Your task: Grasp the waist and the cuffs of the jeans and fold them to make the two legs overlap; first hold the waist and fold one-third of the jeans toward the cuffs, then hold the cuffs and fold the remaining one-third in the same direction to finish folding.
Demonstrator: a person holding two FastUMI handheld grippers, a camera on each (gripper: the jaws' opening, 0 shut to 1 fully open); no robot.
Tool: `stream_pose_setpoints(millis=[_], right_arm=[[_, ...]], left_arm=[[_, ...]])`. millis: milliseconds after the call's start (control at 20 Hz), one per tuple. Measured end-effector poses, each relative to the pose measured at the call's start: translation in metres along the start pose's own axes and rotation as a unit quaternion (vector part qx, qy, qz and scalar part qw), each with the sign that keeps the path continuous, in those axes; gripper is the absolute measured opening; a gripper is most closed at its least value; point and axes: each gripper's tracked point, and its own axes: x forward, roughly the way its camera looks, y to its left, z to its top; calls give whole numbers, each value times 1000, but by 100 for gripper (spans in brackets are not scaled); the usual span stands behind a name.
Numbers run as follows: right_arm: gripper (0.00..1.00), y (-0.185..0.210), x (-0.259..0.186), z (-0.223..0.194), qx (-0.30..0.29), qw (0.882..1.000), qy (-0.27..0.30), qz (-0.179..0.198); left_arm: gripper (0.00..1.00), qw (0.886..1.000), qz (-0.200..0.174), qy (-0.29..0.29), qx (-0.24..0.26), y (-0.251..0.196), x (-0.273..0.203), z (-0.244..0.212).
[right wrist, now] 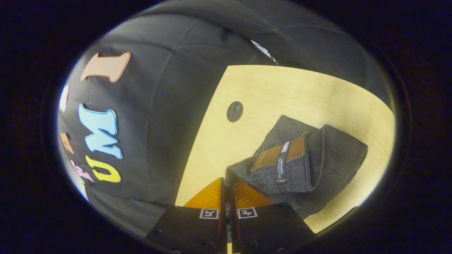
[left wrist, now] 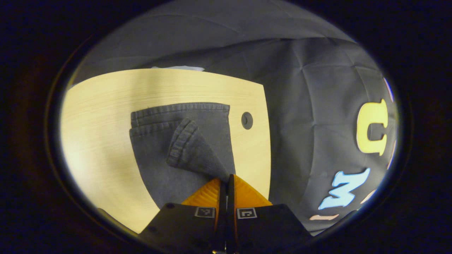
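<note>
1. Jeans (left wrist: 176, 148): we count one dark pair, lying on the pale wooden table (left wrist: 106, 106).
2. Left gripper view: two cuffs; one hem lies flat (left wrist: 180, 107), the other (left wrist: 182, 141) is lifted, its corner pinched in the clenched left gripper (left wrist: 226, 180).
3. One round grommet (left wrist: 247, 120) sits just right of the cuffs.
4. Right gripper view: right gripper (right wrist: 227, 181) clenched on the waistband (right wrist: 247, 173); we count one brown patch (right wrist: 279, 153).
</note>
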Motion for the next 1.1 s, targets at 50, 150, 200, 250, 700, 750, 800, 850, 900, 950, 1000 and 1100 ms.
stream_pose_setpoints(millis=[50,150,200,250,700,750,800,850,900,950,1000,1100], right_arm=[[4,-4,4,0,-7,1000,-7,-7],[6,-6,5,0,-13,1000,-14,-12],[2,-5,6,-1,-17,1000,-18,-13],[3,-5,5,-2,-22,999,-21,-14],[60,-35,-52,11,-148,980,-99,-88],[75,-39,-61,15,-154,976,-116,-101],[83,-46,-70,18,-157,972,-135,-115],[84,-53,-80,21,-160,967,-152,-127],[85,-60,-87,22,-158,963,-167,-143],[85,-68,-94,23,-153,960,-177,-153],[85,-77,-99,23,-144,958,-184,-164],[85,-93,-98,20,-121,960,-184,-174]], left_arm=[[8,1000,10,-6,17,0,5,-5],[9,998,28,-18,47,1,10,-8],[9,997,38,-22,64,5,12,-11],[9,995,46,-24,80,7,12,-13],[65,978,53,-83,181,8,-22,-26],[81,975,55,-89,198,8,-27,-30],[83,971,51,-95,214,4,-35,-35],[87,967,44,-102,229,-3,-42,-40],[87,963,39,-107,245,-7,-48,-44],[87,958,36,-114,262,-10,-55,-48],[87,952,34,-122,278,-13,-62,-52],[87,942,29,-131,308,-19,-71,-60]])
